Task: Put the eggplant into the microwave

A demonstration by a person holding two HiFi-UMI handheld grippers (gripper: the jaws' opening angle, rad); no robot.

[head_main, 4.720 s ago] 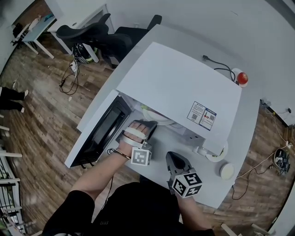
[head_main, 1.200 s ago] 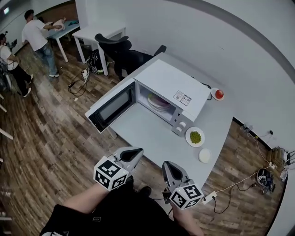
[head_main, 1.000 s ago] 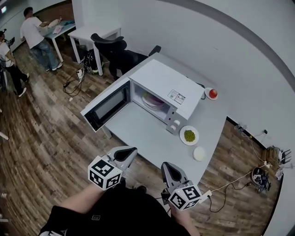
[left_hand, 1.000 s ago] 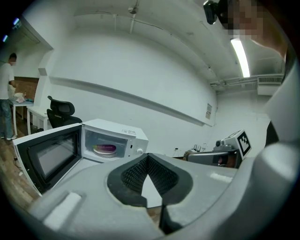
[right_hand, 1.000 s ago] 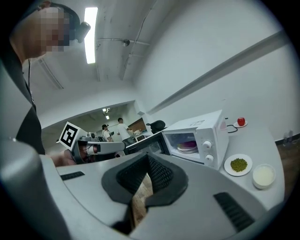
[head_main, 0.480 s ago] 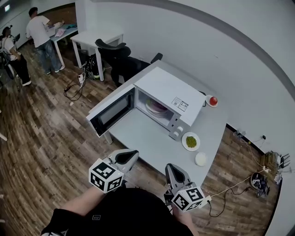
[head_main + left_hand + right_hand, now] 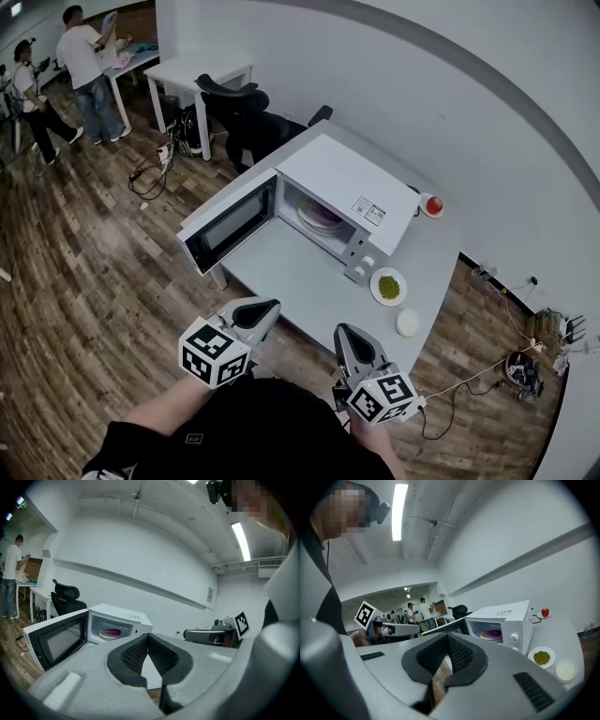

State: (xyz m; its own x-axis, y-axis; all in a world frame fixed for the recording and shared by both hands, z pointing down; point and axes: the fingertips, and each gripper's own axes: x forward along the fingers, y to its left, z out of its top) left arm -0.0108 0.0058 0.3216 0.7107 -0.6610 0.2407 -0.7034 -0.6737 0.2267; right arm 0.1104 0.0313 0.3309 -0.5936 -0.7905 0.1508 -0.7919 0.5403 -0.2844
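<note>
Eggplant (image 7: 323,217) lies inside the open microwave (image 7: 349,176); left gripper (image 7: 267,309) and right gripper (image 7: 343,333), both clenched empty, hang well in front of the microwave, so finishing well probably means nudging its door (image 7: 230,223) shut gently.

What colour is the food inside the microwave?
Purple. The eggplant shows best in the right gripper view.

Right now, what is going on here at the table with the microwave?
A person stands a little away from the table, holding the left gripper and the right gripper, both shut and empty. The microwave has its door wide open, and the purple eggplant lies on a plate inside.
</note>
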